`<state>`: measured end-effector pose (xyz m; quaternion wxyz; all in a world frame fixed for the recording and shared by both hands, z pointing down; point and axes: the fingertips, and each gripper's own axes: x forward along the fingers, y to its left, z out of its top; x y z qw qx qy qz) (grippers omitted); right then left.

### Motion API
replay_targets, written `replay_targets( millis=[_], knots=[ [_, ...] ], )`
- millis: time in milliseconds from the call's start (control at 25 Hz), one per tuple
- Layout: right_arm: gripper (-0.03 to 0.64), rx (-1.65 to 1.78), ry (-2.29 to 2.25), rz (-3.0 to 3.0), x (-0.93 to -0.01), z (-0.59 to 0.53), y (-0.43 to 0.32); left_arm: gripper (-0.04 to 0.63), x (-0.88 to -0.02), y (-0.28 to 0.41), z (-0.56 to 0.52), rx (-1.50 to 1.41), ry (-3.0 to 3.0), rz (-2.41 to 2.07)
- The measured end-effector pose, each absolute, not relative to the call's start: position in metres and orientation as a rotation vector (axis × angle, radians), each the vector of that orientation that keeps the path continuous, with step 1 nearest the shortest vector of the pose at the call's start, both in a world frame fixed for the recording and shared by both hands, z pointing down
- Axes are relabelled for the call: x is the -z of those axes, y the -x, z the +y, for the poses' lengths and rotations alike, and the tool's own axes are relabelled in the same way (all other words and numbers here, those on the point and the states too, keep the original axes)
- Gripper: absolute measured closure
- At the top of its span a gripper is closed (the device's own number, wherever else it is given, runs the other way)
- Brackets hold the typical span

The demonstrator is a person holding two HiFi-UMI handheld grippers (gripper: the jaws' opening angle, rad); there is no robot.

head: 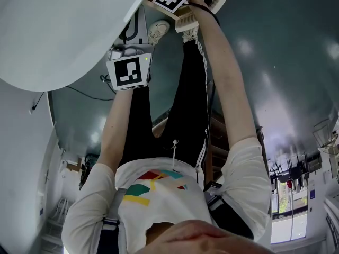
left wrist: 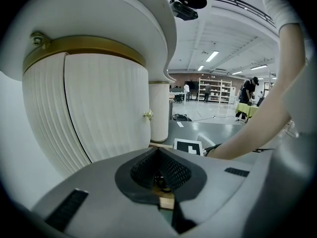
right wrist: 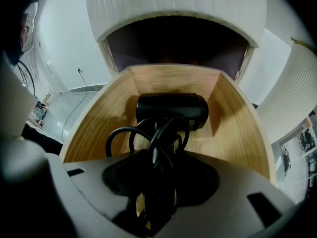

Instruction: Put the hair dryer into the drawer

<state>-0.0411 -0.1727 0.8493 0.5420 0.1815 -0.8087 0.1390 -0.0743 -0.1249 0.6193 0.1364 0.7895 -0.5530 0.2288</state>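
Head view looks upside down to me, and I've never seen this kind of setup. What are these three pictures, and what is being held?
There is no robot here. A person holds a hand-held claw in each hand. The head view comes from a camera on the person's head that looks steeply down. The other two pictures come from cameras riding on the claws. In the right gripper view, the right claw grips a black hair dryer with its looped cord, and the dryer is down inside an open wooden drawer. In the left gripper view, the left claw looks closed with nothing clearly held, and it is next to a white ribbed cabinet.
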Motion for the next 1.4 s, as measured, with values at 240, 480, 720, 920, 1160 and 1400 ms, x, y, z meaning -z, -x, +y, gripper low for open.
replay_targets(
  millis=[240,480,720,920,1160,1400],
  knots=[
    [0.409,-0.380,-0.412,-1.944,-0.852,-0.171,0.040,0.581,-0.623,0.074,-0.126,-0.675,-2.288,-1.598],
    [0.365,-0.448,-0.411,-1.998,-0.836,-0.170,0.047,0.581,-0.621,0.082,-0.122,-0.663,-2.243,-1.613],
    [0.365,-0.443,-0.420,-2.004,-0.827,-0.166,0.047,0.581,-0.614,0.081,-0.123,-0.658,-2.251,-1.607],
    [0.365,-0.490,-0.472,-2.017,-0.811,-0.170,0.044,0.581,-0.610,0.083,-0.122,-0.664,-2.261,-1.593],
    [0.365,-0.541,-0.515,-2.031,-0.786,-0.168,0.031,0.581,-0.605,0.074,-0.125,-0.644,-2.255,-1.588],
    [0.365,-0.492,-0.609,-2.088,-0.743,-0.177,0.027,0.581,-0.599,0.063,-0.128,-0.632,-2.264,-1.563]
  ],
)
